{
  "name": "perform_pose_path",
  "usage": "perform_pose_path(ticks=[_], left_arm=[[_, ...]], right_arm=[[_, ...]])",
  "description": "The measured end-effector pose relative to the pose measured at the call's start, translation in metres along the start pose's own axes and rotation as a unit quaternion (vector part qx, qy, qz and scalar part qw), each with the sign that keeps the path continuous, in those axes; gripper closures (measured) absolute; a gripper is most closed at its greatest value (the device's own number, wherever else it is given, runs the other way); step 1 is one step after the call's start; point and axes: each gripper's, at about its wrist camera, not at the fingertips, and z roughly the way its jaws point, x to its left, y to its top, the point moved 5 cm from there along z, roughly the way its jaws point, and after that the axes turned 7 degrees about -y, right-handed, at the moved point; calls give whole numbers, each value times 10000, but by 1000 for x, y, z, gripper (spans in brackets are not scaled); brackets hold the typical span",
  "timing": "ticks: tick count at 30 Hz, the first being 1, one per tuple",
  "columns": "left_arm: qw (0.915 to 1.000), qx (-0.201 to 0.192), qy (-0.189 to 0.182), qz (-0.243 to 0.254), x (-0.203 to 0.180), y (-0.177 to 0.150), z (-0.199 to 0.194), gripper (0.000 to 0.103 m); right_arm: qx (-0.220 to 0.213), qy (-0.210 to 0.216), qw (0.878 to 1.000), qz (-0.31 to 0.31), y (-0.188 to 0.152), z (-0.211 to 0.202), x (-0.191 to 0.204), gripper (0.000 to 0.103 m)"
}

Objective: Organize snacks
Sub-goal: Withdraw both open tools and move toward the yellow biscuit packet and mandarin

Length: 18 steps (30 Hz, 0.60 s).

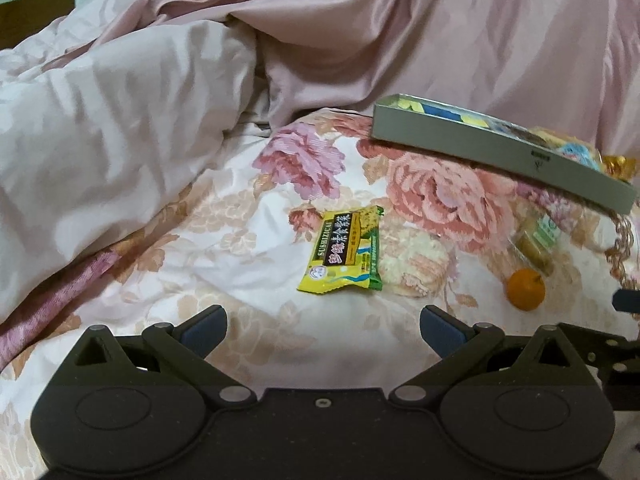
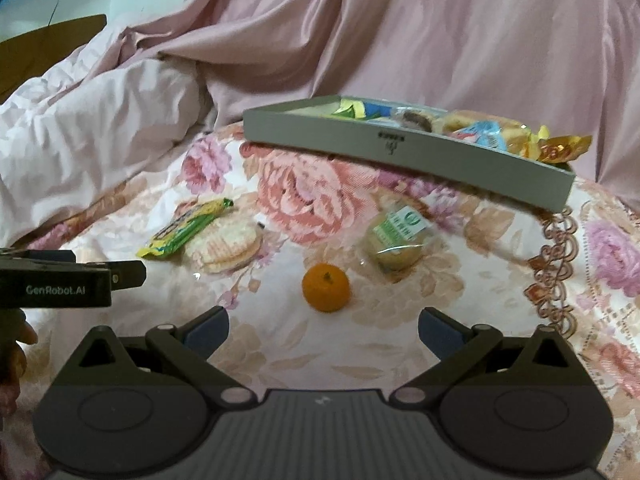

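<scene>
A yellow-green snack packet (image 1: 344,250) (image 2: 188,229) lies on the floral bedspread, touching a round wrapped rice cracker (image 1: 412,266) (image 2: 228,246). A small orange (image 1: 526,289) (image 2: 326,287) and a clear-wrapped green-label cake (image 1: 536,246) (image 2: 396,240) lie to the right. A grey tray (image 1: 472,142) (image 2: 360,142) holding several wrapped snacks sits behind them. My left gripper (image 1: 323,330) is open and empty, just short of the yellow packet. My right gripper (image 2: 323,330) is open and empty, just short of the orange.
Rumpled pink quilt (image 1: 120,120) (image 2: 100,120) rises at the left and pink fabric (image 1: 480,32) behind the tray. The left gripper's body (image 2: 60,284) shows at the left edge of the right wrist view. A wooden edge (image 2: 52,40) is at far left.
</scene>
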Motion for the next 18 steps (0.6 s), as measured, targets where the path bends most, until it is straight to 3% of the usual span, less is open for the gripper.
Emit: perform_pose_path(ticks=[10,18], left_arm=[[10000,75,-23,-22,5,5,16,1],[10000,26,29,20,7,19,36,1]], right_arm=[[132,15,9998,-147,-1,15,9,0],[-78,-113,9998,-146,4,28,4,0]])
